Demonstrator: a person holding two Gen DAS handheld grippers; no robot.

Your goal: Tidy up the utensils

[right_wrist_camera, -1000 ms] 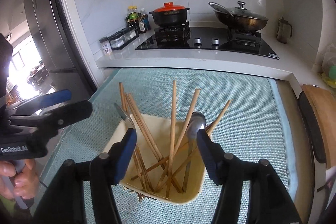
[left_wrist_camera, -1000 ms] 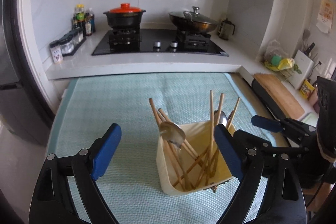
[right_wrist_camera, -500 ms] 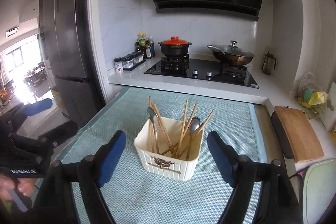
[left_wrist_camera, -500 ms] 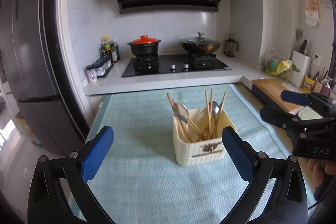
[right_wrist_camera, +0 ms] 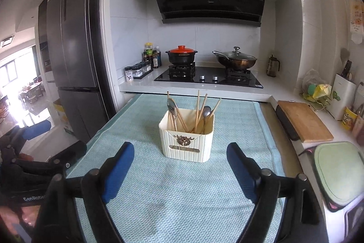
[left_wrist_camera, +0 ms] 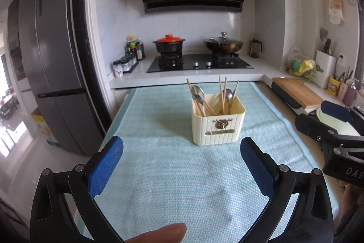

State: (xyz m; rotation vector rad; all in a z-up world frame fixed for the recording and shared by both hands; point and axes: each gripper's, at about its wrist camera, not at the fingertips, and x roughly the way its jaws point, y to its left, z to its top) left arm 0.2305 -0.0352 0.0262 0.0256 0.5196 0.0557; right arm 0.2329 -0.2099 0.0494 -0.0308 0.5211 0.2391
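A cream ribbed utensil holder (left_wrist_camera: 217, 125) stands upright on the pale green table mat (left_wrist_camera: 182, 186); it also shows in the right wrist view (right_wrist_camera: 187, 140). Several wooden chopsticks (left_wrist_camera: 224, 92) and metal spoons (left_wrist_camera: 197, 92) stand in it, chopsticks (right_wrist_camera: 198, 108) and spoons (right_wrist_camera: 171, 106) in the right view too. My left gripper (left_wrist_camera: 180, 165) is open and empty, well back from the holder. My right gripper (right_wrist_camera: 179, 165) is open and empty, also back from it. Each gripper shows at the edge of the other's view.
Behind the mat is a white counter with a black hob (left_wrist_camera: 198, 63), a red-lidded pot (left_wrist_camera: 169, 44) and a wok (left_wrist_camera: 224, 44). Spice jars (left_wrist_camera: 124, 64) stand left. A wooden cutting board (right_wrist_camera: 303, 121) and a green board (right_wrist_camera: 339, 171) lie right. A fridge (left_wrist_camera: 52, 74) is left.
Both grippers have pulled back and up from right over the holder; the holder now looks smaller and farther. Both stay open and empty.
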